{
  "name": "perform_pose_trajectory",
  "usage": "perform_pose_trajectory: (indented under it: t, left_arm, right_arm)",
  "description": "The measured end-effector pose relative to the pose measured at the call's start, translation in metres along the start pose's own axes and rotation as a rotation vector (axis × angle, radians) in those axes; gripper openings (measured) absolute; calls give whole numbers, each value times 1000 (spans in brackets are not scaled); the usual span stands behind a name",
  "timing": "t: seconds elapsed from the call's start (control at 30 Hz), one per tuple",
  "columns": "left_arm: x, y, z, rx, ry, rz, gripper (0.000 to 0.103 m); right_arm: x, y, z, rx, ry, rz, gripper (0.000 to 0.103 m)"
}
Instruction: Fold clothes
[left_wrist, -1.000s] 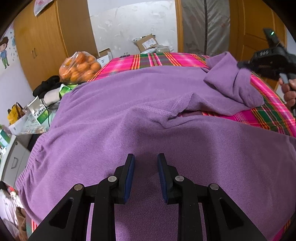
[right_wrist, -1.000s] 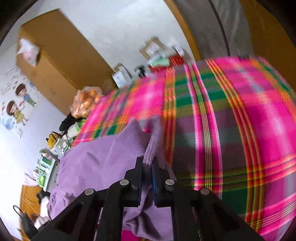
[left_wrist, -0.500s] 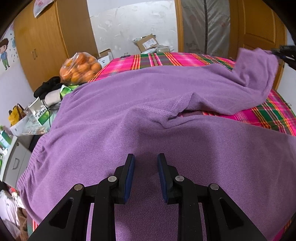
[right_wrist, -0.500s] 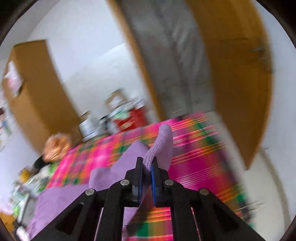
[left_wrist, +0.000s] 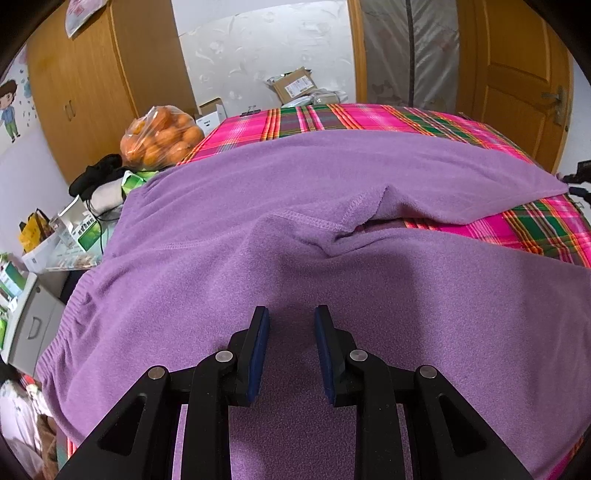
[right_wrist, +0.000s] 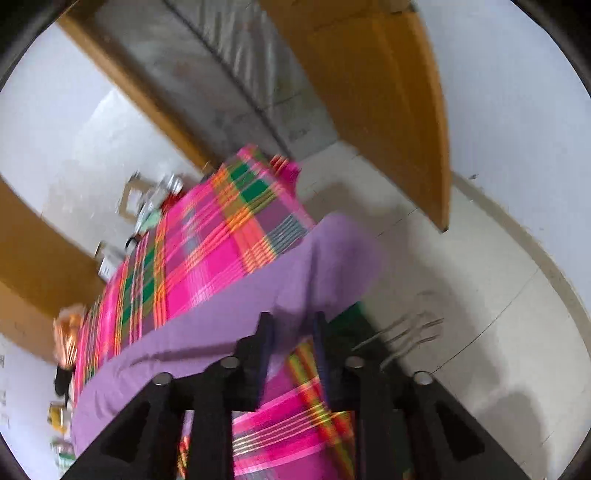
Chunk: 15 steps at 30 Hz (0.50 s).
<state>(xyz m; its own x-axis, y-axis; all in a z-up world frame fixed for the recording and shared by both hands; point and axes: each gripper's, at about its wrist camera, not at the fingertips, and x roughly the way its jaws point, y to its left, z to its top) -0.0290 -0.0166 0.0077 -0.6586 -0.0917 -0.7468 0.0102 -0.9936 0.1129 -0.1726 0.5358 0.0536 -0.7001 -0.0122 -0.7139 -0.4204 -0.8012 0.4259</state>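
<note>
Purple fleece trousers (left_wrist: 295, 206) lie spread on a table under a pink and green plaid cloth (left_wrist: 369, 116). My left gripper (left_wrist: 291, 314) hovers open just above the near leg, with nothing between its fingers. The far leg stretches flat to the right, and a bit of my right gripper (left_wrist: 578, 173) shows at that edge. In the blurred right wrist view, my right gripper (right_wrist: 291, 321) is open beside the end of that leg (right_wrist: 295, 280), which lies across the plaid cloth (right_wrist: 207, 251) at the table's edge.
A bag of oranges (left_wrist: 159, 136), dark cloth and boxes crowd the table's left side. Cardboard boxes (left_wrist: 291, 85) sit past the far end. A wooden wardrobe (left_wrist: 85, 85) stands at the left, a door (left_wrist: 517, 74) at the right. Pale floor (right_wrist: 461, 295) lies beyond the table's right edge.
My right gripper pulled the folded-over leg out to the right, laid it flat to the table's edge and opened. The left gripper has not moved.
</note>
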Motion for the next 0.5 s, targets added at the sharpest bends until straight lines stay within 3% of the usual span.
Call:
perform_pose_trajectory:
  t: [0.17, 0.3, 0.5]
  left_arm:
    - [0, 0, 0, -2, 0, -1, 26]
    - [0, 0, 1, 2, 0, 3, 26]
    - [1, 0, 1, 4, 0, 7, 26]
  right_arm:
    - [-1, -28, 5, 101, 2, 18, 33]
    - [11, -36, -1, 156, 74, 87, 33]
    - [12, -22, -3, 184, 36, 115, 35]
